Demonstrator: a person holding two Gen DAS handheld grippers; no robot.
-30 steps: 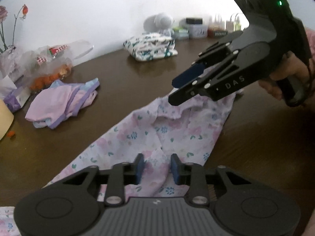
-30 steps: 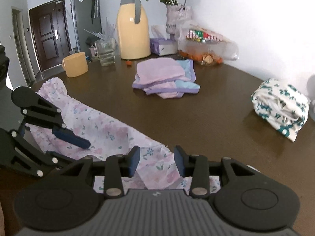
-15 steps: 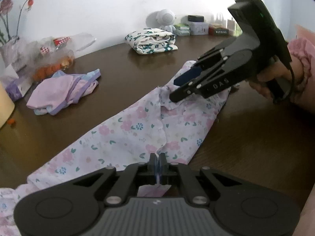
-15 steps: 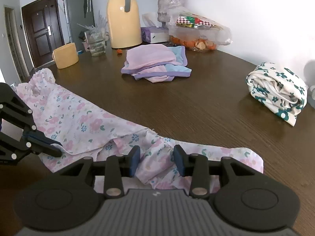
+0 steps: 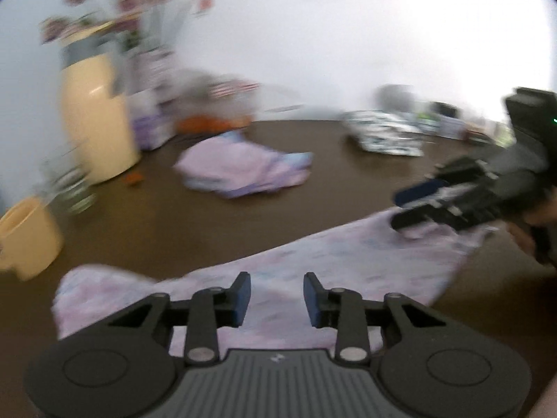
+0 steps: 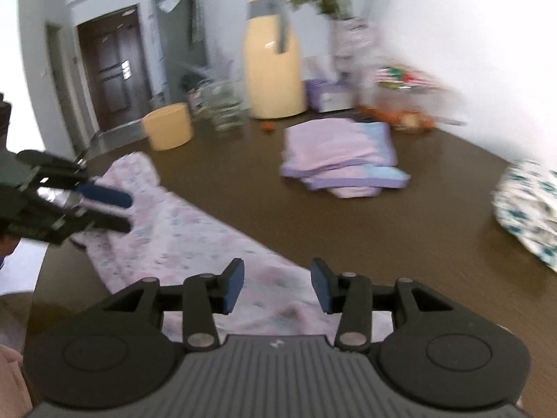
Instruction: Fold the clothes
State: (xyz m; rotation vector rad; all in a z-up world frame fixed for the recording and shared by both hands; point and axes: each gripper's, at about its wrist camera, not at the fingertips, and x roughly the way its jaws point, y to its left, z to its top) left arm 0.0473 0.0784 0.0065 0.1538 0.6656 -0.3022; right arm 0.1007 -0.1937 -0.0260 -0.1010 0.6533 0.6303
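Cream thermos beside flower vase; yellow cup; dark door behind.

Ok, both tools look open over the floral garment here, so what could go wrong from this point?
1. Neither the left tool nor the right tool holds the floral garment, which lies long and bunched at one end; a regrasp may catch a wrinkle and fold unevenly.
2. The garment reaches the table edge and might slip off if dragged.
3. Both views are blurred from motion, so a fast sweep could bump the cup.
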